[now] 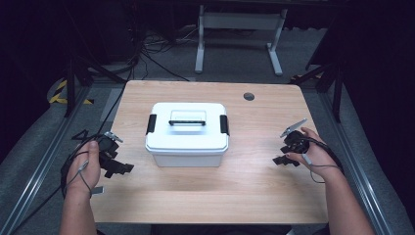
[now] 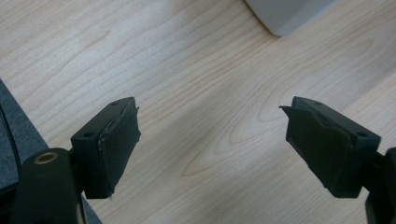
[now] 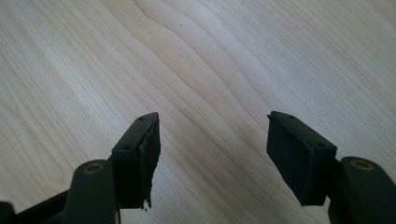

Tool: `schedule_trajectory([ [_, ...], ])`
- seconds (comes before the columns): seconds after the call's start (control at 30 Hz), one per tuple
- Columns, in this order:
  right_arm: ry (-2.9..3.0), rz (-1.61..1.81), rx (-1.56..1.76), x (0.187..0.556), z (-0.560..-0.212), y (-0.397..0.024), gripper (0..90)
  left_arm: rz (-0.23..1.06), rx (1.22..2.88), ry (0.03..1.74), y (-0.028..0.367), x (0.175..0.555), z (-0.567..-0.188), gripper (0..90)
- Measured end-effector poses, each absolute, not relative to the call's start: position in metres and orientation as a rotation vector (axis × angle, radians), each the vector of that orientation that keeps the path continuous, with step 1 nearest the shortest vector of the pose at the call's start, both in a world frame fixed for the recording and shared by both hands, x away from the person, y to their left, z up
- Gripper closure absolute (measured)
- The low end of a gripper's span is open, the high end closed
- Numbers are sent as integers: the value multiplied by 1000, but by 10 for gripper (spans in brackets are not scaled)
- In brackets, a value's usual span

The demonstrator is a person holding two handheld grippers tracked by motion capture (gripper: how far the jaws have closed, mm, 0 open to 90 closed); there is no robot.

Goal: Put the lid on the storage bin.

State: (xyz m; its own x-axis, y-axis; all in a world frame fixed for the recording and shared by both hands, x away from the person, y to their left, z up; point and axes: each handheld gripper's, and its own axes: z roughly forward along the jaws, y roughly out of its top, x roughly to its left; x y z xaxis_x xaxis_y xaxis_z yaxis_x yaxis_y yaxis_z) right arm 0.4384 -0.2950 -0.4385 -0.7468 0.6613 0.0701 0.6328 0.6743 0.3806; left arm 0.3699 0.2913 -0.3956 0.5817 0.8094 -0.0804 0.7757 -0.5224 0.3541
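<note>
- the white box (image 1: pixel 187 134) is smooth plastic, rectangular with rounded corners, and its lid carries a black bar handle (image 1: pixel 187 121) set in a shallow recess on top.
- two black latches (image 1: pixel 151 124) clip the lid down, one at the left end and one at the right end.
- the box sits near the middle of the surface (image 1: pixel 244 191), a little left of centre, between the two hands and touching neither.
- the left tongs (image 1: pixel 119 167) lie near the left edge, just left of the box; their jaws stand well apart over bare wood.
- the right tongs (image 1: pixel 286 155) sit well to the right of the box, jaws likewise wide apart with nothing between them.
- each pair is matte black and blocky, with a grey three-cornered plate on top and a cable trailing over the wrist.
- the left gripper view brings in a pale grey-white corner of the box (image 2: pixel 289 14) at its top edge and flat, slightly frayed pads (image 2: pixel 119 149) on the jaws.
- the right gripper view gives the wood grain close up: pale, wavy, light-toned bands under the pads (image 3: pixel 299 154).
- the high view shows the surface whole: a light wooden rectangle with rounded corners and a round dark cable hole (image 1: pixel 249 96) at the far side.
- around it lies grey carpet (image 1: pixel 235 58), with black cables, a white desk frame (image 1: pixel 240 29) beyond and metal rails at both sides; the room's edges are dark.
</note>
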Motion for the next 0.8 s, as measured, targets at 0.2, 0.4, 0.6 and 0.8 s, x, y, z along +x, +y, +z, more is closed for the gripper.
schedule_trajectory([
  [0.2,2831,531,1042,439,-450,-279,338,97,2504,1303,286,373,-404,181],
  [0.4,2817,487,1022,437,-451,-276,302,74,2555,1318,282,374,-411,180],
  [0.6,2810,465,1022,436,-452,-275,264,40,2619,1328,275,376,-420,184],
  [0.8,2798,475,1033,435,-453,-277,249,13,2620,1325,271,378,-419,180],
])
